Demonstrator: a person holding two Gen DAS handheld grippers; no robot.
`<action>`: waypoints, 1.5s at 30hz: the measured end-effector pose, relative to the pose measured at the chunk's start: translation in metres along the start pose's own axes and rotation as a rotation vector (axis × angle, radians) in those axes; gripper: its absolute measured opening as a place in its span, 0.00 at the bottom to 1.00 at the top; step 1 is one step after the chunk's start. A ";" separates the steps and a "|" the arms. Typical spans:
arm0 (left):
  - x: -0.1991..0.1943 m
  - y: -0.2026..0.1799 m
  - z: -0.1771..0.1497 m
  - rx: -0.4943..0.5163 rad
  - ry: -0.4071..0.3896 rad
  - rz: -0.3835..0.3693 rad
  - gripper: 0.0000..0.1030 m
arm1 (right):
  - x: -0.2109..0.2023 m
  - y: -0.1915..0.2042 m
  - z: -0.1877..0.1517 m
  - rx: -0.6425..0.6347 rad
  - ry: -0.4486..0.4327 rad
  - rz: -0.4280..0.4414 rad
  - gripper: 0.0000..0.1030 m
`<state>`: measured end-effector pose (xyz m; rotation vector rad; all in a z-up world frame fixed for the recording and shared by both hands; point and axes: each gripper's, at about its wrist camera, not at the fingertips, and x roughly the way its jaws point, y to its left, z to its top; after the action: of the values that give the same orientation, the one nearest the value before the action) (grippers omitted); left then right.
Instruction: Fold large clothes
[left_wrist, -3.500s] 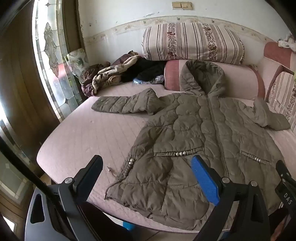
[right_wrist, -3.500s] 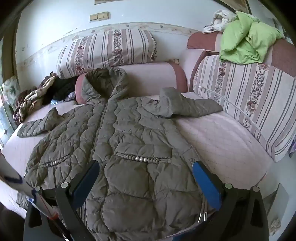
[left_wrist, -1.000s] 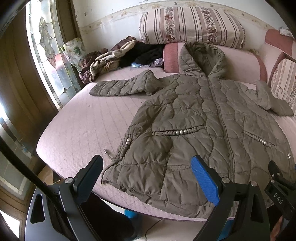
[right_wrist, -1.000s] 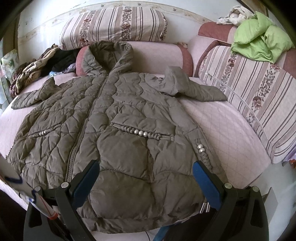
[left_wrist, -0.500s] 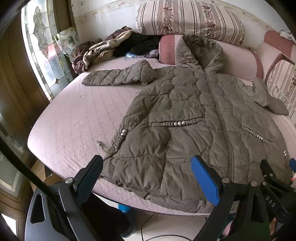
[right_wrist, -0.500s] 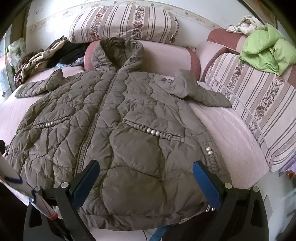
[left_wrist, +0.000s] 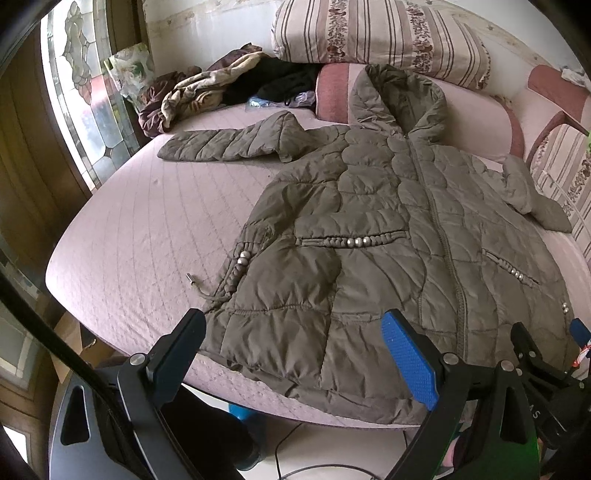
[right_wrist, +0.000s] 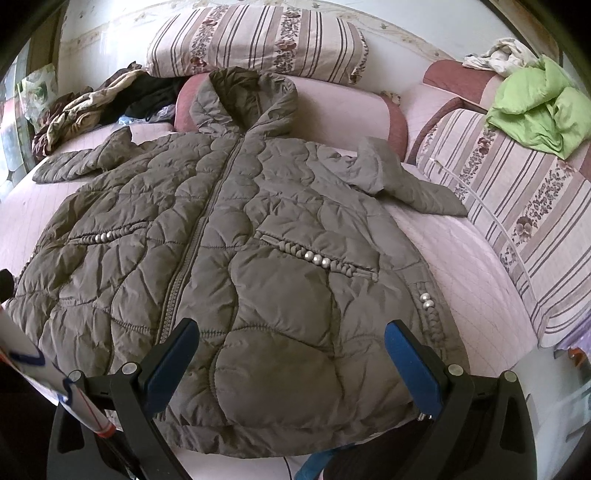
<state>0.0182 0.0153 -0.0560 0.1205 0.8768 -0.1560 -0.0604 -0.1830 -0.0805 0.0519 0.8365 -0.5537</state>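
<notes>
- Olive quilted coat (left_wrist: 369, 236) lies flat, zipped, on the pink bed (left_wrist: 147, 229) in the left wrist view; left tongs (left_wrist: 291, 354) gape empty over its hem corner.
- Right wrist view: right tongs (right_wrist: 291, 354) likewise spread, holding nothing, above the hem. Folding hasn't begun, I judge; next, pinch a sleeve (right_wrist: 406, 184) inward.

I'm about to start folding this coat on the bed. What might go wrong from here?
The coat hem sits at the bed edge, so a pull may slide it off. Its drawstring trails loose and may snag. The puffy quilting may spring open after folding.
</notes>
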 end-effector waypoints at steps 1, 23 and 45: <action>0.002 0.001 0.001 -0.005 0.005 -0.002 0.93 | 0.001 0.001 0.001 -0.003 0.001 0.001 0.99; 0.053 0.052 0.025 -0.116 0.066 0.047 0.93 | 0.013 0.021 0.056 0.015 -0.103 0.062 0.99; 0.159 0.205 0.178 -0.375 0.094 -0.043 0.63 | 0.073 0.010 0.061 0.062 0.001 0.168 0.98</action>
<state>0.2905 0.1730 -0.0578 -0.2429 0.9885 -0.0239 0.0259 -0.2223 -0.0930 0.1780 0.8071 -0.4217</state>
